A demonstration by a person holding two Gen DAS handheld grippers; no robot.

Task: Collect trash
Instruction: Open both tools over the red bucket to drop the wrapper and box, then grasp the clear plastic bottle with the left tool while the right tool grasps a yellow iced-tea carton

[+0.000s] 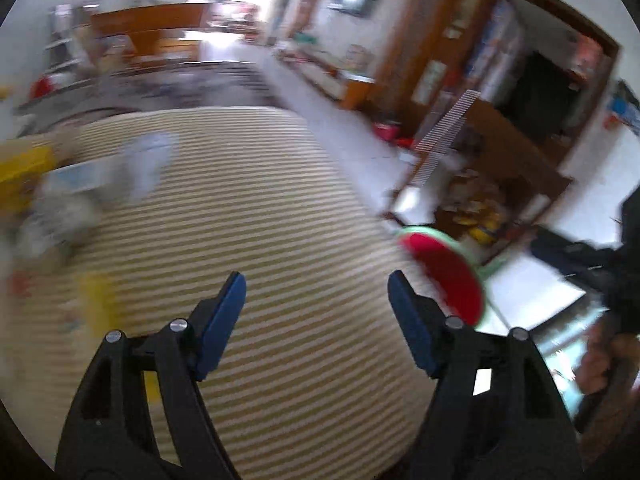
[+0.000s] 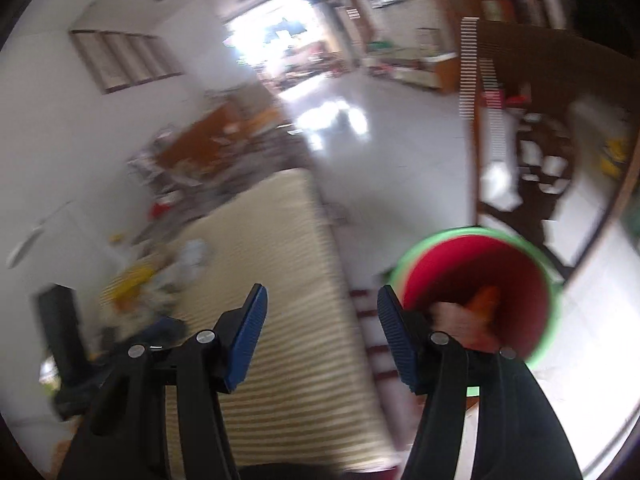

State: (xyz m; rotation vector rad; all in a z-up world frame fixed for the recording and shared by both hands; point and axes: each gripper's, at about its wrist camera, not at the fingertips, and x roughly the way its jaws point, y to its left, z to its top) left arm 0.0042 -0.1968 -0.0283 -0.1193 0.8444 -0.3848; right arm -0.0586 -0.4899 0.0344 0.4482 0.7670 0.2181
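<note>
— Since both views are smeared by motion, where is the trash?

— A loose pile of trash (image 1: 60, 196) lies at the far left of the striped mattress (image 1: 280, 240): pale wrappers, a bluish bag, yellow pieces. From the right wrist the same pile (image 2: 160, 280) sits left of the gripper, near the mattress's edge by the wall.

— Any writing on it?

— None that can be read; the blur swallows every label and brand.

— And the bin?

— A red bucket with a green rim (image 2: 476, 292) stands on the floor just beside the mattress. Something orange and something pale lie inside; I cannot tell what they are. In the left view the bucket (image 1: 444, 276) shows right of the fingers.

— The grippers?

— The left gripper (image 1: 316, 300) tilts down over bare stripes, its blue pads (image 1: 224, 316) set fairly wide with nothing between them. The right gripper (image 2: 320, 320) also angles down, over the mattress's edge, jaws parted and empty; the bucket lies behind its right finger.

— Anyone in view?

— A hand (image 1: 604, 364) at the lower right of the left view, under a dark sleeve (image 1: 624, 280).
</note>
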